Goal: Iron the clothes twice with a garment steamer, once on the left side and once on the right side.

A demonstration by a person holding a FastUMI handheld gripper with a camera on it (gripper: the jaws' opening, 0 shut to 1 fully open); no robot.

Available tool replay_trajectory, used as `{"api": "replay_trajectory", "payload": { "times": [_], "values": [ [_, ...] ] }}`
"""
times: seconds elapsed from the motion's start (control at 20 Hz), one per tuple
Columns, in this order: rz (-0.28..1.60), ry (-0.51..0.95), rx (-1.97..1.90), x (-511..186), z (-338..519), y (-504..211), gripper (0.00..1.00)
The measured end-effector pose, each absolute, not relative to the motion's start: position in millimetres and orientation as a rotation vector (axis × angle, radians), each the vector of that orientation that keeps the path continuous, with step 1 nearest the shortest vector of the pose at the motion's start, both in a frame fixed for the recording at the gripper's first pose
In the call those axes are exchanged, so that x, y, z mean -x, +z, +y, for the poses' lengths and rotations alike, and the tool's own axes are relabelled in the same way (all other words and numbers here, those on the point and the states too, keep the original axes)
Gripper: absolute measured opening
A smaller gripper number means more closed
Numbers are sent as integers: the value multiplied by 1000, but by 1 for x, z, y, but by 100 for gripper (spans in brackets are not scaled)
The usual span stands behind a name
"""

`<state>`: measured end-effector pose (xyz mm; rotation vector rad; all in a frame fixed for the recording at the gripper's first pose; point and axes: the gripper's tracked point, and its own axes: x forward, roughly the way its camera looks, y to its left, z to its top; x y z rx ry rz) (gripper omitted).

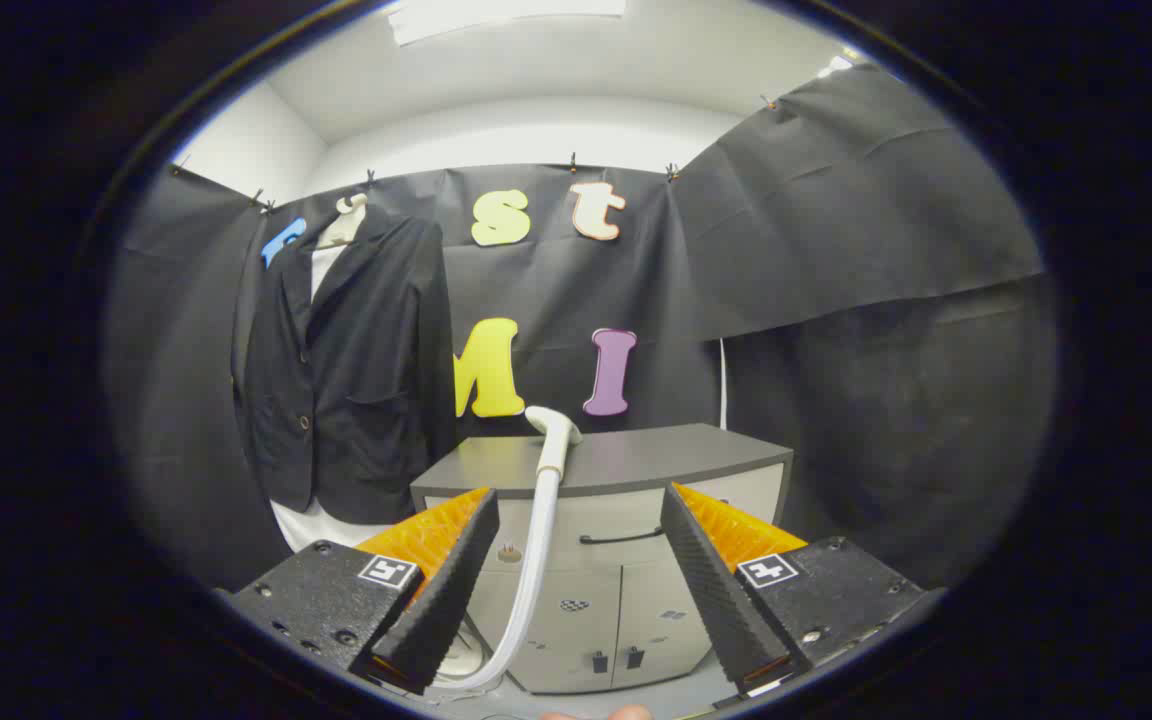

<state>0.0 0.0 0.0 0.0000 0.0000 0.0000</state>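
Gripper view looks across the booth at a low grey cabinet point(616, 470) standing against the black cloth wall. On the cabinet's top, near its front left corner, rests the white garment steamer head point(554, 432), and its pale hose point(532, 580) drops down the cabinet's front toward the floor. To the left of the cabinet a dark jacket point(351, 370) hangs on a hanger over a white garment, well apart from the steamer. The gripper point(576, 580) is held short of the cabinet with its fingers spread wide, gripping nothing; the hose passes between them, nearer the left finger.
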Motion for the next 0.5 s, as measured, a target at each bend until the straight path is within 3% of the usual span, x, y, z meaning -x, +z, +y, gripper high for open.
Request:
{"api": "replay_trajectory", "payload": {
  "times": [0.5],
  "values": [
    [36,-6,27,22,-9,-23,100]
  ]
}}
